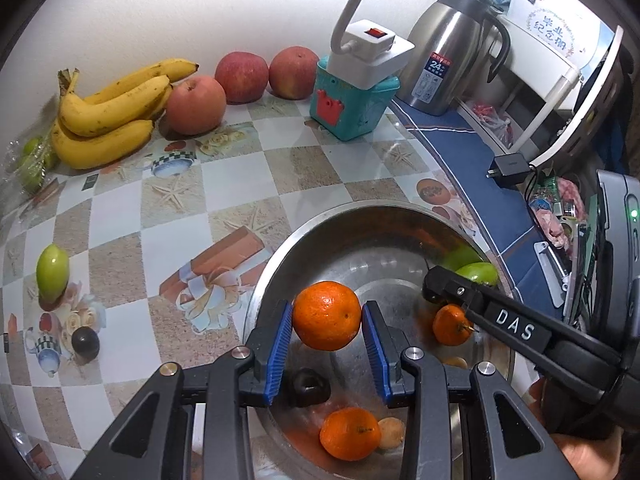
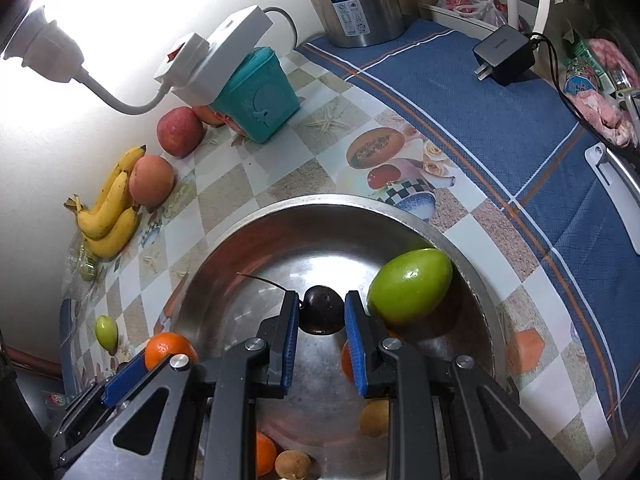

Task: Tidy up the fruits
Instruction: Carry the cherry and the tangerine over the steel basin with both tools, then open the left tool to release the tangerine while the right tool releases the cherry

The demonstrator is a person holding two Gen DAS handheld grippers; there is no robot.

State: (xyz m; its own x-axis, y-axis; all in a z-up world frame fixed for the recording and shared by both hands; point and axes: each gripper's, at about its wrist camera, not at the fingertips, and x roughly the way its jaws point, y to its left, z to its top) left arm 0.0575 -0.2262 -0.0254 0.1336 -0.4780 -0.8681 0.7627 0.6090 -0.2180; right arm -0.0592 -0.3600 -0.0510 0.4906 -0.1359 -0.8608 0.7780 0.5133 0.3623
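My left gripper is shut on an orange tangerine and holds it above the steel bowl. My right gripper is shut on a dark cherry with a stem, over the same bowl. In the bowl lie two tangerines, a dark fruit, small brown fruits and a green fruit. The right gripper shows in the left wrist view at the right. The left gripper shows in the right wrist view at lower left, its tangerine between the pads.
Bananas and three apples lie by the wall. A green fruit and a dark fruit sit on the tablecloth at left. A teal box with a power adapter, a steel thermos and a black charger stand behind.
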